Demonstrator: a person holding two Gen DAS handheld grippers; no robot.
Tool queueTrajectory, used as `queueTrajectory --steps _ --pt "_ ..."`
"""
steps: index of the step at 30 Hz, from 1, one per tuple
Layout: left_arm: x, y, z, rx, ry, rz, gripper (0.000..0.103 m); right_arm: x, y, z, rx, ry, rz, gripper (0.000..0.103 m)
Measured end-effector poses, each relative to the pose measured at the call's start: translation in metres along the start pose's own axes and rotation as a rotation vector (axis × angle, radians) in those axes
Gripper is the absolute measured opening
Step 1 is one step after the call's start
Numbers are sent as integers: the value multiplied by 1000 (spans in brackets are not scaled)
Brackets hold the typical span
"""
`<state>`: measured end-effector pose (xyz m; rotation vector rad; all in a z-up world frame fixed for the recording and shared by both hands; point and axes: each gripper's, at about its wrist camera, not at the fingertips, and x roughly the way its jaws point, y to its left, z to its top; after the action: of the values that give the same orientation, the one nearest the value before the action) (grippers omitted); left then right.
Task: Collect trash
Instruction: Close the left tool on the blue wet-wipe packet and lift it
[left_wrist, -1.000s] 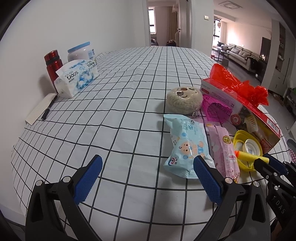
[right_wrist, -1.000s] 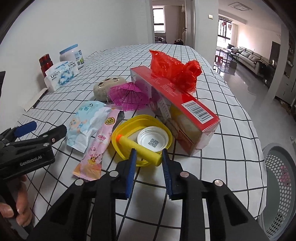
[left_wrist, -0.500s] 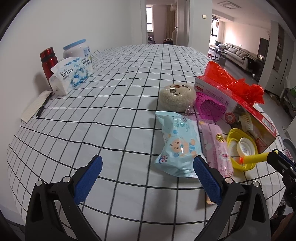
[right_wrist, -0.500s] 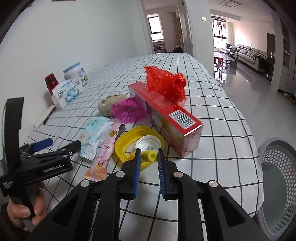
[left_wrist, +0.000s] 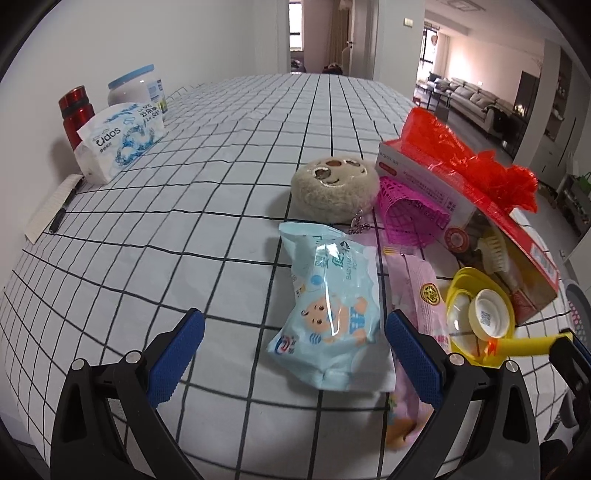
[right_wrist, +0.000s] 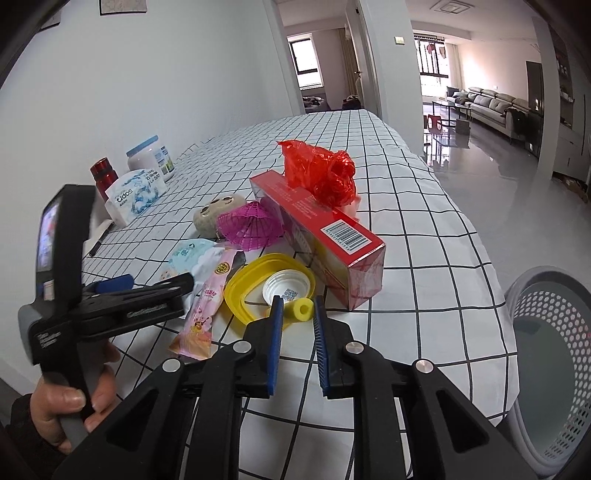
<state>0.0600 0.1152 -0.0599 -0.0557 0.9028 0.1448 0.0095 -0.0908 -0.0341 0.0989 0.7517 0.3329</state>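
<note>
My right gripper (right_wrist: 298, 309) is shut on a yellow foam tube (right_wrist: 301, 308), lifted just above the table's near edge; the tube (left_wrist: 524, 345) also shows in the left wrist view. Behind it lie a yellow ring lid (right_wrist: 255, 280) around a white cap (right_wrist: 286, 288), a pink wrapper (right_wrist: 207, 306), and a blue baby-wipes packet (left_wrist: 332, 310). My left gripper (left_wrist: 295, 347) is open and empty, low in front of the wipes packet. A red box (right_wrist: 325, 236) carries a crumpled red plastic bag (right_wrist: 321, 177).
A grey perforated waste basket (right_wrist: 554, 354) stands on the floor at the right of the table. A pink mesh cup (left_wrist: 406, 218) and plush toy (left_wrist: 334, 188) lie mid-table. Tissue pack (left_wrist: 118, 140), jar, red flask and pen sit far left by the wall.
My right gripper has closed on the yellow tube and lifted it back toward the table edge, clear of the ring lid. The left gripper has drawn slightly back, still open.
</note>
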Motion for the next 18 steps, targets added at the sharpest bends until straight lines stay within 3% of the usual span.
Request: queueTrajectory --steps 4,6,8,18 --pt "8 -3 2 13 20 6 95 -1 0 0 1 -1 2 16" --pt "7 -3 2 16 13 0 84 -2 0 -1 3 -2 3 16" --pt "8 -3 2 20 21 -15 64 -4 -1 -2 5 -4 3 16" --pt "-13 1 -3 13 -28 -31 61 -15 -6 0 17 -32 1 16"
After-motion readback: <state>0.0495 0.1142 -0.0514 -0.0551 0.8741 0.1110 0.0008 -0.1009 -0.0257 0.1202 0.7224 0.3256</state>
